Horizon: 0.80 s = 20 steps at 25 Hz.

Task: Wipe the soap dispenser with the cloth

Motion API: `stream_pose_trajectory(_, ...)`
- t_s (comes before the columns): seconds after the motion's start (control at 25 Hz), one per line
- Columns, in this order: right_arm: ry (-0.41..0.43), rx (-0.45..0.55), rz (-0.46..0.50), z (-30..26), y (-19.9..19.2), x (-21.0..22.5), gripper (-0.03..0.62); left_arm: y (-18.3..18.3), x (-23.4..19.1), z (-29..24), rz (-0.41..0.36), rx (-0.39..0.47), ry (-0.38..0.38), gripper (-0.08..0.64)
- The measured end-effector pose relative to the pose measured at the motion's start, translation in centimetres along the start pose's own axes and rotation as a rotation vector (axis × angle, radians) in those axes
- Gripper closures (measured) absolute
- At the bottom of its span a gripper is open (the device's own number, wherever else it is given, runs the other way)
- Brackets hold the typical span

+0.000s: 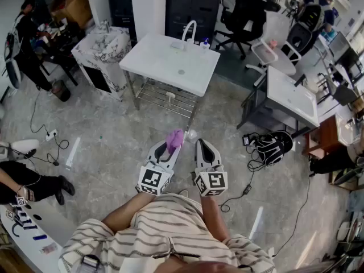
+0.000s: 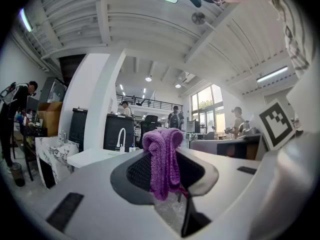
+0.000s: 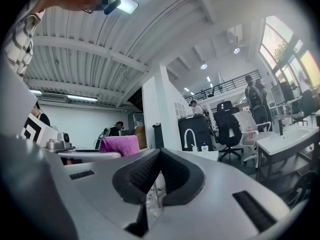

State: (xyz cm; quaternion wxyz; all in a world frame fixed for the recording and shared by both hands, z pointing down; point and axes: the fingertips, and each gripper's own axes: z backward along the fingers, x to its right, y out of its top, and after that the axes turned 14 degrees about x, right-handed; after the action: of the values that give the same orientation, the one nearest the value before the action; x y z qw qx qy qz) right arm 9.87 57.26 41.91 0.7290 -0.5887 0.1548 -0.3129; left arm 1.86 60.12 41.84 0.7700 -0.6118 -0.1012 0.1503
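My left gripper (image 1: 170, 147) is shut on a purple cloth (image 1: 174, 137), which hangs bunched from between its fingertips. In the left gripper view the cloth (image 2: 162, 156) fills the jaw gap of the left gripper (image 2: 162, 176). My right gripper (image 1: 200, 145) is held beside it, level, with its jaws closed and nothing visible between them. The right gripper view shows the right gripper (image 3: 159, 171) and the cloth (image 3: 119, 145) off to its left. The small soap dispenser (image 1: 205, 41) stands far ahead by the white faucet (image 1: 190, 32) on the white sink table (image 1: 170, 67), well out of reach of both grippers.
A marbled cabinet (image 1: 102, 47) stands left of the sink table. Office chairs (image 1: 250, 10) and a white desk (image 1: 293, 98) are to the right, with cables and a headset (image 1: 270, 147) on the floor. People sit at the left (image 1: 28, 183).
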Motion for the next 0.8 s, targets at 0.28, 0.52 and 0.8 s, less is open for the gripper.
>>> stream_pose_trajectory(0.28, 0.013, 0.017, -0.016, 0.8, 0.4, 3.1, 0.583, -1.5, 2.0, -2.0, 0.003, -0.017, 0.028, 0.443)
stream_pose_trajectory(0.52, 0.044, 0.014, -0.047, 1.9, 0.4, 5.8, 0.583, -2.6, 4.6, -3.6, 0.005, -0.019, 0.039, 0.443)
stream_pose_trajectory(0.8, 0.033, -0.018, -0.077, 1.6, -1.3, 8.6, 0.583, -5.1, 5.7, -5.6, 0.026, -0.060, 0.027, 0.443)
